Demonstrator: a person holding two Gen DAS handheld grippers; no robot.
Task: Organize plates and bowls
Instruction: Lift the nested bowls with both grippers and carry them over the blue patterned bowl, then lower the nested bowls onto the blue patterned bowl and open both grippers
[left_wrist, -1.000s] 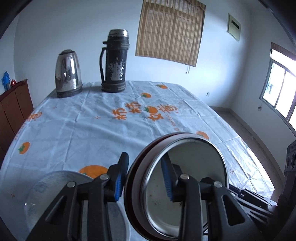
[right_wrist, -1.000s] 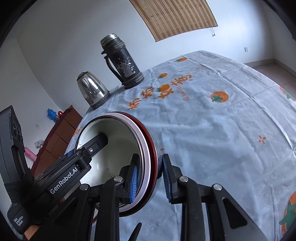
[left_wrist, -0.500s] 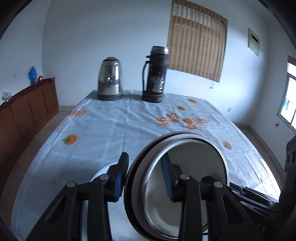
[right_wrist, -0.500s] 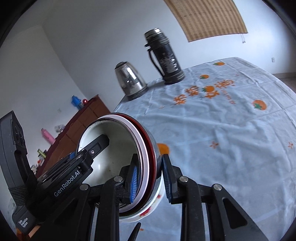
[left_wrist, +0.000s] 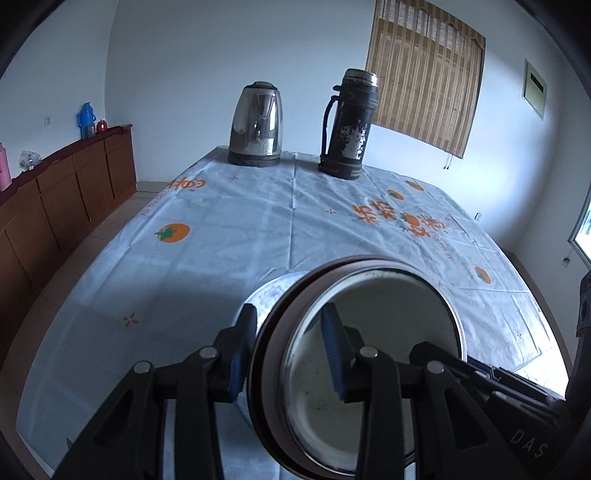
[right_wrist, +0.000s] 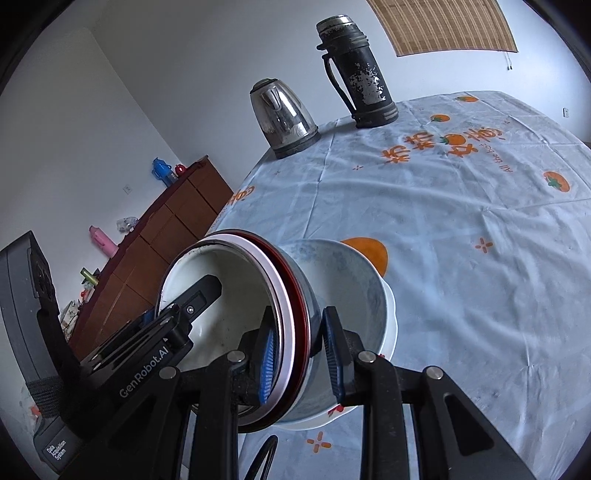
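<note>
Kettle (left_wrist: 255, 125) stands left of flask (left_wrist: 349, 125), behind the tilted bowl (right_wrist: 236, 325).

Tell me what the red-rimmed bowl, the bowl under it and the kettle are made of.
Red-rimmed bowl: probably enamelled metal, with a thin rolled rim and a glossy, speckled white inside. White bowl beneath it: looks like glazed ceramic, thick-walled with a smooth sheen. Kettle: polished stainless steel, mirror-like reflections, on a dark base.
</note>
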